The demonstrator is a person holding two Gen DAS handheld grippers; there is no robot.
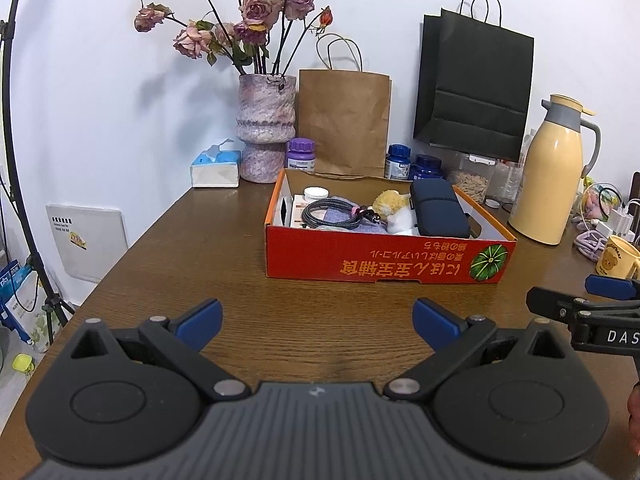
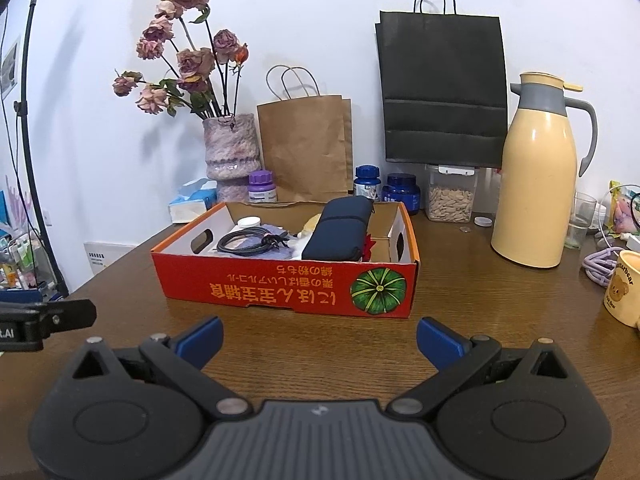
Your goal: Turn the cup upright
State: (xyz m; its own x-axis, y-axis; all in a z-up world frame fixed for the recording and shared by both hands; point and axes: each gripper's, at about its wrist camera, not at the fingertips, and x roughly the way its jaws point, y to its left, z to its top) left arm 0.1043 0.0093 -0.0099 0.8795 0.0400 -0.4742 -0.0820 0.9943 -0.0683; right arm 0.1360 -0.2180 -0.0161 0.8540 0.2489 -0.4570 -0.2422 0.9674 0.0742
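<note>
- Two grippers hover over the wooden table [image 1: 168, 248], each with its jaws spread wide and nothing between them.
- Left wrist view: the left gripper [image 1: 318, 322] faces the red box [image 1: 384, 260]. The yellow cup [image 1: 618, 258] with a bear print stands far to the right, near the picture's edge, well outside the jaws and just behind the tip of the right gripper [image 1: 576, 300], which reaches in from the right side.
- Right wrist view: the right gripper [image 2: 320, 342] also faces the red box [image 2: 288, 288]. The cup [image 2: 624, 288] sits to the right of the jaws, mouth up, apart from the right finger [image 2: 440, 344].
- Only this view shows the cup's open rim, a clear glass [image 2: 580, 220] beside the yellow jug [image 2: 536, 176], and the left gripper's dark tip [image 2: 52, 318] at the left edge.
</note>
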